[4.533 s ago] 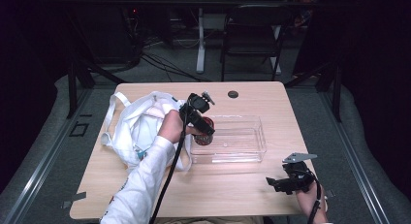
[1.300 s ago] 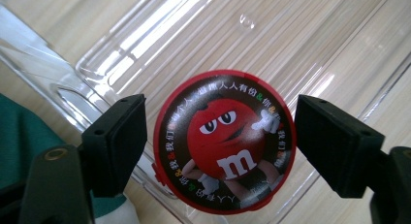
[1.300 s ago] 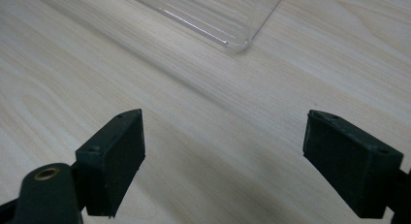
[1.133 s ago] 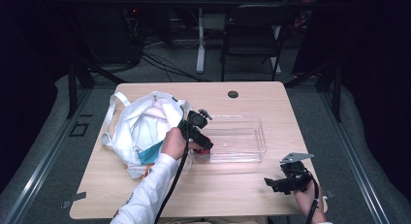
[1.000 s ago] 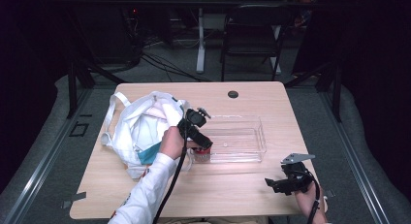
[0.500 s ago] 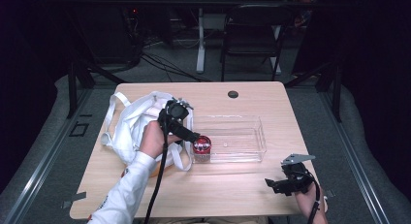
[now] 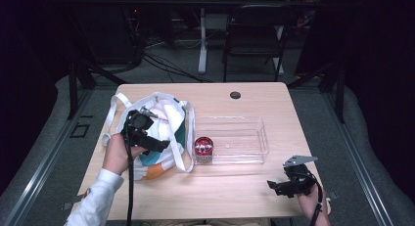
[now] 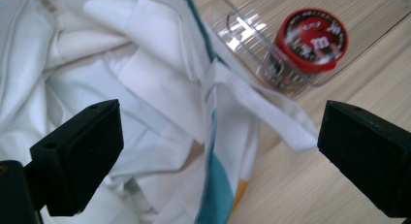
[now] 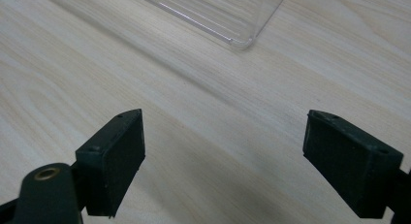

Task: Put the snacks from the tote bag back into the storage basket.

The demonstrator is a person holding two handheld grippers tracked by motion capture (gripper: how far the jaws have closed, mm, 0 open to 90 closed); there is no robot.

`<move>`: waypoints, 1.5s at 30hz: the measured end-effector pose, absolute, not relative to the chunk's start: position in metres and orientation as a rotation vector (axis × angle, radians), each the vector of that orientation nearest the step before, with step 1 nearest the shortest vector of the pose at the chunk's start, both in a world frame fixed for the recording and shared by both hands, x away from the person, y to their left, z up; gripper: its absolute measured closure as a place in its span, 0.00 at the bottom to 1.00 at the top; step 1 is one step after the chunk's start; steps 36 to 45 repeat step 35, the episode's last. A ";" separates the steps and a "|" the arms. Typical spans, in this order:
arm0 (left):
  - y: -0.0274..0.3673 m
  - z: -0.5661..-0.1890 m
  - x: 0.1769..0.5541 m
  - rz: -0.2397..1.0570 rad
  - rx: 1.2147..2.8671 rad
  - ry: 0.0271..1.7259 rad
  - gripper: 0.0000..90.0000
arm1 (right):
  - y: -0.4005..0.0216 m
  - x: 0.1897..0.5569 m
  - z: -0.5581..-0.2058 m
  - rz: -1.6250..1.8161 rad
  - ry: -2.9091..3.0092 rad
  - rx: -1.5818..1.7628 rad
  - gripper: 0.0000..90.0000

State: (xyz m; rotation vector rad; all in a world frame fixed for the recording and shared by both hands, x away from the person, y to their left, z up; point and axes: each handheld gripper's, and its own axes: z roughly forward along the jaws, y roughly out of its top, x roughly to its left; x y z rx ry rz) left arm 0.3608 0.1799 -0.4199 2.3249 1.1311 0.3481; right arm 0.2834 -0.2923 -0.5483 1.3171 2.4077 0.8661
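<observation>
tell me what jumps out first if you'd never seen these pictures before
The red-lidded jar stands out, sitting in the left end of the clear tray at the middle of the table. Just left of it lies a crumpled white bag with teal and orange patches, and the left tool hangs open above it. The right tool, also open, waits over bare wood at the table's near right corner.

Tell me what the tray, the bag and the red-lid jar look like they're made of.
Tray: clear rigid plastic, glossy; the table grain shows through it and its edges glint. Bag: soft woven cloth, likely cotton or canvas, matte white with teal and orange patches; it folds and creases, with flat fabric straps. Jar: see-through body, plastic or glass, can't tell which; red lid looks like printed plastic.
</observation>
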 end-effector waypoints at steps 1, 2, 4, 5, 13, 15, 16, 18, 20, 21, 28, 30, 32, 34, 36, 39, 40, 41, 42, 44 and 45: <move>0.187 -0.422 0.358 0.353 2.319 1.145 0.03 | -0.292 0.284 -0.548 0.865 2.408 1.319 0.16; 0.193 -0.425 0.355 0.354 2.321 1.157 0.02 | -0.292 0.284 -0.549 0.863 2.408 1.320 0.16; 0.202 -0.428 0.351 0.362 2.316 1.184 0.02 | -0.292 0.284 -0.549 0.862 2.409 1.321 0.16; 0.209 -0.431 0.348 0.368 2.316 1.202 0.02 | -0.292 0.284 -0.549 0.863 2.407 1.323 0.16; 0.247 -0.450 0.329 0.337 2.259 1.305 0.01 | -0.293 0.284 -0.549 0.843 2.409 1.327 0.16; 0.254 -0.456 0.323 0.340 2.235 1.314 0.01 | -0.293 0.284 -0.549 0.846 2.405 1.329 0.16; 0.257 -0.459 0.320 0.334 2.221 1.320 0.01 | -0.293 0.284 -0.549 0.846 2.409 1.327 0.16; 0.262 -0.466 0.313 0.328 2.201 1.326 0.00 | -0.293 0.284 -0.549 0.841 2.407 1.328 0.16; 0.265 -0.473 0.308 0.331 2.217 1.335 0.00 | -0.293 0.284 -0.549 0.839 2.407 1.329 0.16; 0.266 -0.476 0.305 0.325 2.234 1.331 0.00 | -0.293 0.285 -0.550 0.840 2.407 1.327 0.16; 0.269 -0.498 0.297 0.313 2.301 1.353 0.01 | -0.292 0.284 -0.551 0.838 2.412 1.324 0.16; 0.267 -0.503 0.297 0.357 2.343 1.353 0.02 | -0.291 0.285 -0.552 0.827 2.408 1.333 0.16; 0.265 -0.506 0.297 0.361 2.364 1.345 0.02 | -0.290 0.286 -0.553 0.825 2.402 1.333 0.16; 0.266 -0.506 0.298 0.365 2.352 1.339 0.02 | -0.289 0.286 -0.553 0.821 2.406 1.332 0.16; 0.266 -0.506 0.298 0.375 2.346 1.339 0.02 | -0.289 0.286 -0.554 0.819 2.404 1.332 0.16; 0.266 -0.506 0.298 0.375 2.346 1.339 0.02 | -0.289 0.286 -0.554 0.819 2.404 1.332 0.16; 0.266 -0.506 0.298 0.375 2.346 1.339 0.02 | -0.289 0.286 -0.554 0.819 2.404 1.332 0.16; 0.266 -0.506 0.298 0.375 2.346 1.339 0.02 | -0.289 0.286 -0.554 0.819 2.404 1.332 0.16; 0.266 -0.506 0.298 0.375 2.346 1.339 0.02 | -0.289 0.286 -0.554 0.819 2.404 1.332 0.16; 0.266 -0.506 0.298 0.375 2.346 1.339 0.02 | -0.289 0.286 -0.554 0.819 2.404 1.332 0.16; 0.266 -0.506 0.298 0.375 2.346 1.339 0.02 | -0.289 0.286 -0.554 0.819 2.404 1.332 0.16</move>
